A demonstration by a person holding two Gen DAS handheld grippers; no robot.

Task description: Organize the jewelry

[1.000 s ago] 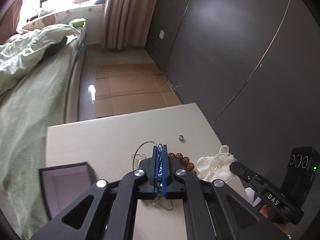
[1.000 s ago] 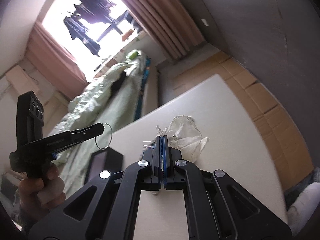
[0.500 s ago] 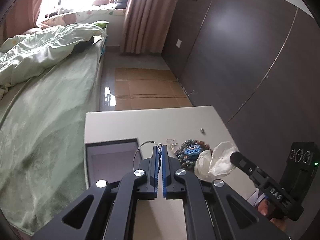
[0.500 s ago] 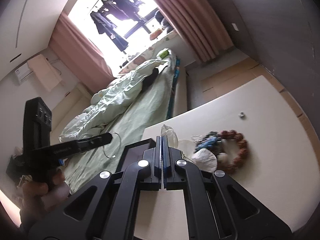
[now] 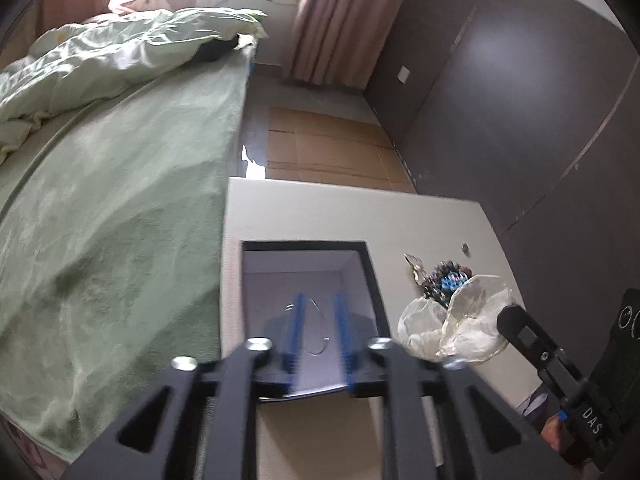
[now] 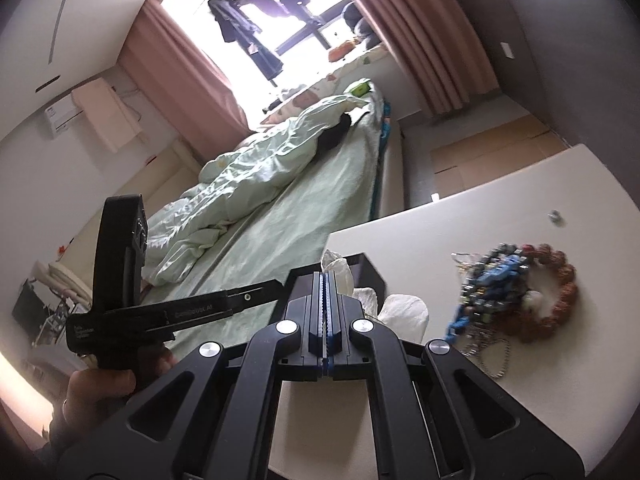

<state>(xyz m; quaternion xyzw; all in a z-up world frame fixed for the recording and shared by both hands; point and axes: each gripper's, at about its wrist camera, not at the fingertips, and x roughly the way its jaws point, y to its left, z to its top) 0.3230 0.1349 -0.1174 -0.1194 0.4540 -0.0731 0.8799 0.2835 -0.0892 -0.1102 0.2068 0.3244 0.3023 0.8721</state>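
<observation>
Silver wire, bent into a thin hoop bangle (image 5: pixel 316 330), lies in the open black box with pale lining (image 5: pixel 370 280), between the fingers of the left gripper (image 5: pixel 318 334), which have just been opening and do not press it. It looks light and springy, so it could bounce out or catch on a blue pad as the gripper lifts. The right gripper (image 6: pixel 326 320) is closed on a crumpled clear plastic bag (image 6: pixel 340 274); swinging it could sweep the heap of beaded bracelets (image 6: pixel 516 292) off the white table (image 6: pixel 560 380).

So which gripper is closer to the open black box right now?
Left. The left gripper hangs right over the black box, jaws apart; the right gripper sits off beside it, over the sheer pouch.
</observation>
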